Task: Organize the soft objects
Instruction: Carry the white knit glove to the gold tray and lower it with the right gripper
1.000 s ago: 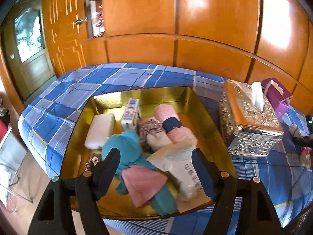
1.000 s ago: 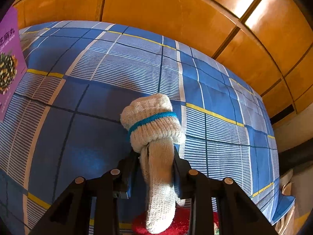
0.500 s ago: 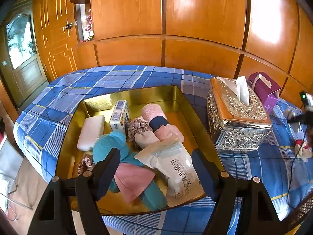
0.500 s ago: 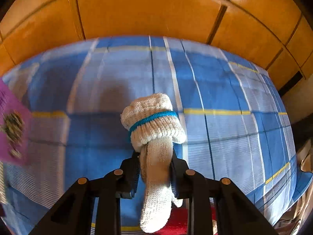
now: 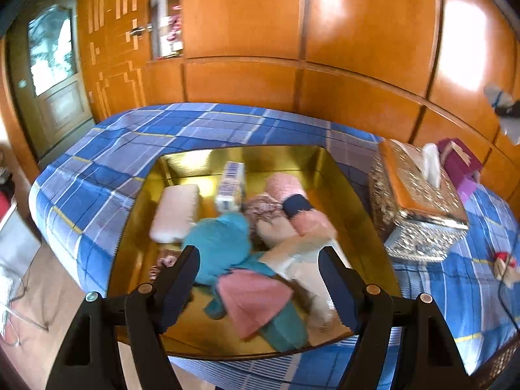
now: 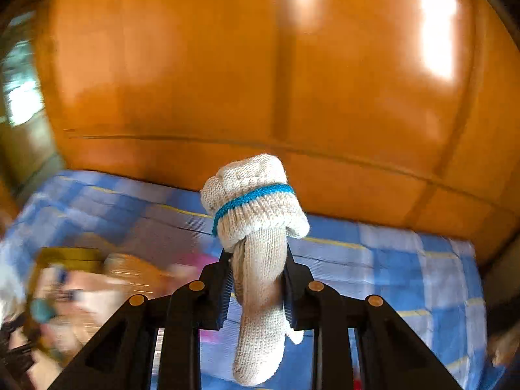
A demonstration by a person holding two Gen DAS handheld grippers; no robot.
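Glossy orange wooden wall panels are seen behind a bed covered by a blue plaid sheet in the left wrist view. On the bed a shallow gold metal tray is laid, already loaded with soft items: a white oblong pad, a teal plush bundle, a pink folded cloth, rolled pink socks and a pale soft packet. An ornate silver tissue box is set just right of the tray, and a small red and cream item is left on the sheet at the far right. The left hand-held gripper is held spread over the near end of the tray, with nothing pinched.

In the right wrist view, a rolled cream knitted glove with a teal band is pinched between the pads of the right hand-held gripper, lifted clear of the bed, with the tray blurred at the lower left. Most of the sorting is judged done; the glove has yet to be placed in the tray, and the red and cream item appears to remain.
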